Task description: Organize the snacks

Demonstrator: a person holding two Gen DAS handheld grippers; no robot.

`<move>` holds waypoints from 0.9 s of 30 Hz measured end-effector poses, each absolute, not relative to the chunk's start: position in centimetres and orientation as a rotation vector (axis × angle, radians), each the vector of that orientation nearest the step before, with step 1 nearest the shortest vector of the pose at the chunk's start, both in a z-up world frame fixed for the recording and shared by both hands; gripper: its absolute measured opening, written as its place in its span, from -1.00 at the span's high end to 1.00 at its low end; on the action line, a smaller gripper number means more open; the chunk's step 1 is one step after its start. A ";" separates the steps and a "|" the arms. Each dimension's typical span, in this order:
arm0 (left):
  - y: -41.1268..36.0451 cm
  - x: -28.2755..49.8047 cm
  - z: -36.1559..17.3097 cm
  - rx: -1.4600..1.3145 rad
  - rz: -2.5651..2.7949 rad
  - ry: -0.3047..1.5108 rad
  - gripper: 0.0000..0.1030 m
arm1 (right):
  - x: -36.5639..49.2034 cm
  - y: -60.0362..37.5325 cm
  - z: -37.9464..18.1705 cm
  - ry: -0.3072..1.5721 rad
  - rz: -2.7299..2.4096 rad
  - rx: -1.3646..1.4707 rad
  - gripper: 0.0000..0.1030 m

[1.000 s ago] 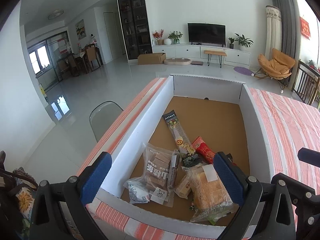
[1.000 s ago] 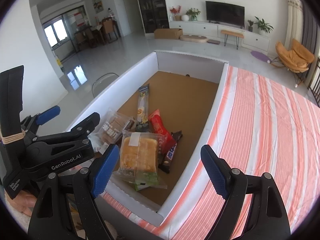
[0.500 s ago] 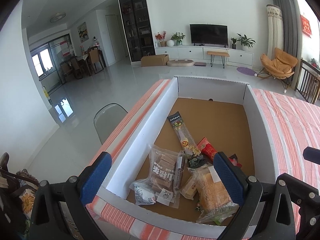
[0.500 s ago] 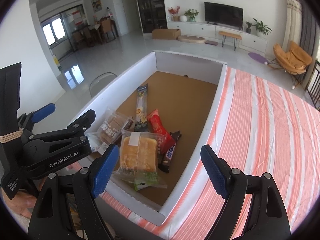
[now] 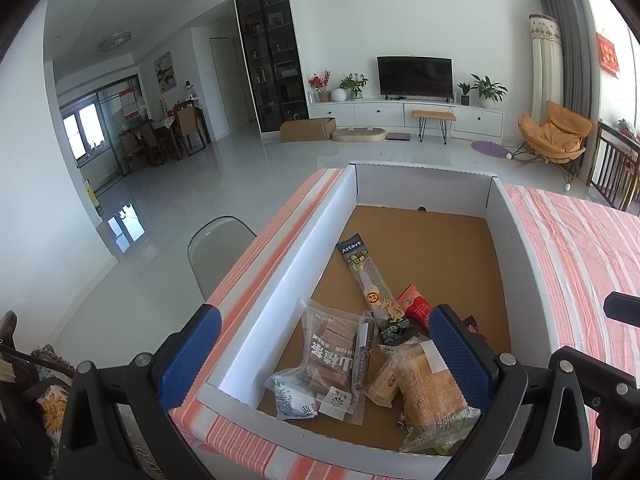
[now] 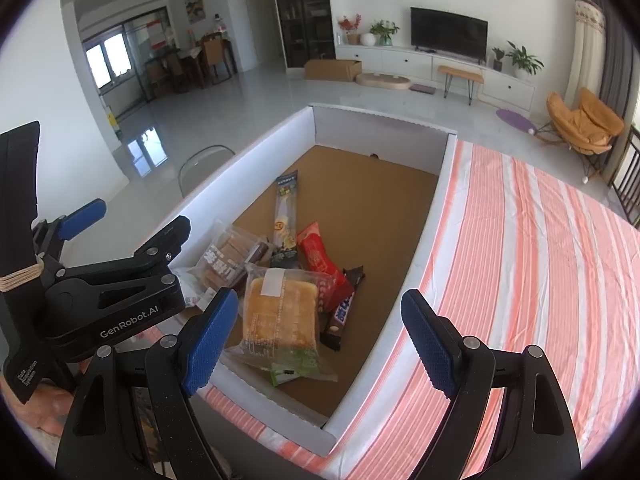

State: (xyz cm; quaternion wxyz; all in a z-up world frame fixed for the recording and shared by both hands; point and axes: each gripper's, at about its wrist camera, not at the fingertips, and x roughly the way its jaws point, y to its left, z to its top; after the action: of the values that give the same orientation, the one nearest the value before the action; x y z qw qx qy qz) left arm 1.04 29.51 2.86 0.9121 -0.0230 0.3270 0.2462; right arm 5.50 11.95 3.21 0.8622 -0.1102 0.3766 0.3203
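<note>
Snacks (image 5: 384, 344) are unmoved at lower centre of the box (image 5: 280, 280); both grippers (image 5: 324, 356) (image 6: 316, 340) are kept wide open, empty, slightly raised.

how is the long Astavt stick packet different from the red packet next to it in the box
The Astavt stick packet is long, narrow and mostly clear with a black top; the red packet is shorter, wider and opaque red. The stick packet reaches further toward the far end of the box; the red packet lies closer, partly under the bread pack. Both lie flat inside.
</note>
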 end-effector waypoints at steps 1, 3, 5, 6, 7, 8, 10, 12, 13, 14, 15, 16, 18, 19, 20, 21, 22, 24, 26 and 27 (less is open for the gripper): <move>29.6 1.0 3.0 -0.053 0.504 0.673 -0.99 | 5.4 12.0 3.3 0.787 0.674 -0.231 -0.68; 29.7 0.9 3.1 -0.047 0.509 0.668 -0.99 | 5.4 12.1 3.5 0.784 0.677 -0.232 -0.68; 29.5 0.6 3.3 -0.018 0.513 0.655 -0.99 | 5.3 12.2 3.5 0.781 0.676 -0.235 -0.68; 29.4 0.4 3.3 -0.009 0.523 0.644 -0.99 | 5.3 12.2 3.6 0.780 0.678 -0.236 -0.68; 29.4 0.3 3.4 -0.006 0.538 0.642 -0.99 | 5.3 12.4 3.7 0.779 0.679 -0.237 -0.68; 29.4 0.2 3.4 -0.009 0.546 0.648 -0.99 | 5.3 12.4 3.7 0.778 0.679 -0.237 -0.68; 29.6 0.3 3.4 -0.027 0.533 0.667 -0.99 | 5.3 12.5 3.7 0.777 0.680 -0.238 -0.68; 29.8 0.3 3.4 -0.042 0.522 0.671 -0.99 | 5.2 12.6 3.7 0.776 0.677 -0.243 -0.68; 29.8 0.2 3.4 -0.046 0.521 0.674 -0.99 | 5.2 12.7 3.7 0.776 0.676 -0.246 -0.68; 29.9 0.2 3.4 -0.047 0.520 0.676 -0.99 | 5.2 12.7 3.7 0.776 0.675 -0.248 -0.68; 29.9 0.1 3.3 -0.048 0.518 0.677 -0.99 | 5.2 12.8 3.7 0.776 0.674 -0.250 -0.68; 30.0 0.1 3.3 -0.050 0.517 0.678 -0.99 | 5.3 12.9 3.7 0.777 0.674 -0.252 -0.68; 30.1 0.0 3.3 -0.058 0.514 0.681 -0.99 | 5.3 13.0 3.7 0.779 0.673 -0.255 -0.68; 30.2 0.0 3.3 -0.061 0.512 0.682 -0.99 | 5.3 13.0 3.7 0.779 0.674 -0.255 -0.68; 30.3 0.0 3.3 -0.066 0.509 0.682 -0.99 | 5.3 13.1 3.7 0.779 0.674 -0.256 -0.68; 30.4 0.0 3.3 -0.071 0.505 0.684 -0.99 | 5.3 13.2 3.6 0.779 0.673 -0.258 -0.68; 30.5 -0.1 3.3 -0.075 0.500 0.686 -0.99 | 5.3 13.3 3.7 0.779 0.673 -0.261 -0.68; 30.6 0.0 3.4 -0.084 0.484 0.693 -0.99 | 5.2 13.5 3.6 0.780 0.671 -0.266 -0.68; 30.7 -0.1 3.4 -0.097 0.462 0.699 -0.99 | 5.2 13.8 3.5 0.785 0.665 -0.270 -0.68; 30.8 -0.2 3.4 -0.104 0.446 0.705 -0.99 | 5.2 13.9 3.4 0.790 0.661 -0.274 -0.68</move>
State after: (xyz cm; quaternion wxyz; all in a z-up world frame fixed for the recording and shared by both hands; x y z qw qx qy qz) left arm -0.15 30.76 3.42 0.9129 -0.0506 0.3424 0.2166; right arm 5.25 13.86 3.40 0.8612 -0.1306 0.3768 0.3152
